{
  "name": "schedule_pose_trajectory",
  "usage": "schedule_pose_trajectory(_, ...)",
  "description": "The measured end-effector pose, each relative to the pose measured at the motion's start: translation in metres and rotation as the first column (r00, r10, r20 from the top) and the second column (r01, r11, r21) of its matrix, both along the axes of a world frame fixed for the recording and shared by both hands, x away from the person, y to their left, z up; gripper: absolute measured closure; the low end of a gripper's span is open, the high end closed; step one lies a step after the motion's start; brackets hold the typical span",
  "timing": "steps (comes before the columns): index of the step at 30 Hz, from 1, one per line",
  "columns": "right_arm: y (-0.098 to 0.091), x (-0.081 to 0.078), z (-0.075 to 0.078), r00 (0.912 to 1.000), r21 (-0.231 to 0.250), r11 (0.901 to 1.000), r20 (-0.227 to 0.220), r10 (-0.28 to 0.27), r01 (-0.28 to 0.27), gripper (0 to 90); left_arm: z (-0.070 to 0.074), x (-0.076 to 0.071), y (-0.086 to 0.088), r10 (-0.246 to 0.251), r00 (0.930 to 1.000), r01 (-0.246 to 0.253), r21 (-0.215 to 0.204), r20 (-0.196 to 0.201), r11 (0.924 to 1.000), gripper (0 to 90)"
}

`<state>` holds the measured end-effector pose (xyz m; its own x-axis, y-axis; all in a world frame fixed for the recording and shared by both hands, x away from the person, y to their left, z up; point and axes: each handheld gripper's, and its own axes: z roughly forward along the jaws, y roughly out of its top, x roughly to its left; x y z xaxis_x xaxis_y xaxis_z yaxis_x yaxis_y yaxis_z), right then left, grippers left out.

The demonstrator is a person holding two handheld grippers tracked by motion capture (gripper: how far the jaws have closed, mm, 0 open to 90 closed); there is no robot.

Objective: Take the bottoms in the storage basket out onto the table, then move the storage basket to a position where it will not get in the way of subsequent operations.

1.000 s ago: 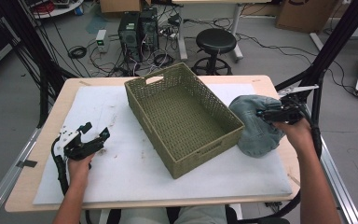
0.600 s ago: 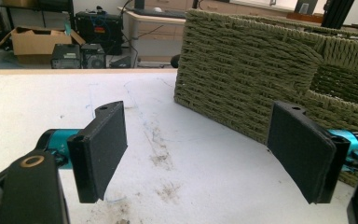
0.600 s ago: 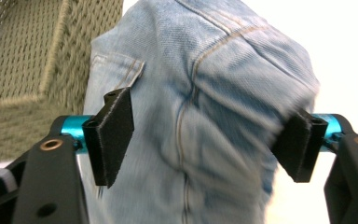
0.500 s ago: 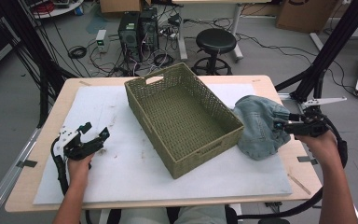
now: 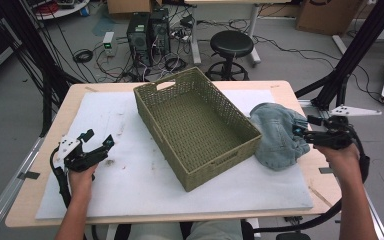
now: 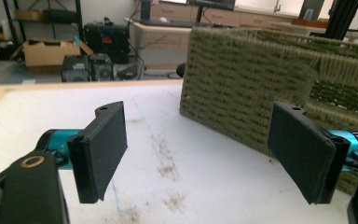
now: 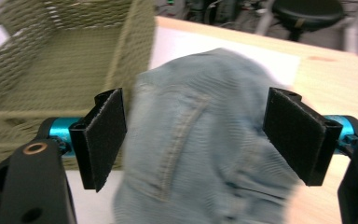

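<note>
A green woven basket (image 5: pixel 195 130) stands slantwise in the middle of the white mat (image 5: pixel 130 185). Against its right side lies a crumpled pale blue denim garment (image 5: pixel 277 135). My right gripper (image 5: pixel 300 132) sits level at the garment's right edge, pointing left. In the right gripper view its jaws have just been opening. They stand wide, and the denim (image 7: pixel 200 158) bulges between the pads (image 7: pixel 105 135) without being pressed. My left gripper (image 5: pixel 98 140) rests open low over the mat, left of the basket. Its pads (image 6: pixel 102 149) have nothing between them, and the basket wall (image 6: pixel 247 84) rises just ahead.
The mat covers most of a wooden table (image 5: pixel 325 190); my right hand is near its right edge. Black frame posts (image 5: pixel 350 60) slant up beyond the table's right corner. A stool (image 5: pixel 231 42), computer towers (image 5: pixel 147 32) and cables stand on the floor behind.
My right gripper has come off the top of the denim heap, moving right and down to its right edge. The left gripper has not moved.
</note>
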<state>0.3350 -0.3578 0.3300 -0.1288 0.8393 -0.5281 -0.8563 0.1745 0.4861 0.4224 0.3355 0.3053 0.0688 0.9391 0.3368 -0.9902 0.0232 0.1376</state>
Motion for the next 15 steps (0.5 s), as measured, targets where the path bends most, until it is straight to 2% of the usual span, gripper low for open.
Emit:
schedule_pose_trajectory(6,0.031,0.017,0.004,0.9996,-0.089,0.9959,-0.024,-0.014,0.011,21.7,-0.001,-0.005,0.0,-0.003,0.9999,0.003,0.01,-0.011,0.9999,18.4)
schedule_pose_trajectory(11,0.045,0.025,0.0,0.9998,-0.125,0.992,-0.014,0.012,-0.013,21.7,-0.003,-0.011,-0.004,0.036,0.9992,-0.035,0.02,-0.018,0.9992,18.4)
schedule_pose_trajectory(15,0.05,0.031,-0.006,0.9996,-0.14,0.9898,-0.012,0.026,-0.027,21.7,-0.004,-0.016,-0.007,0.034,0.999,-0.033,0.032,-0.028,0.9989,18.4)
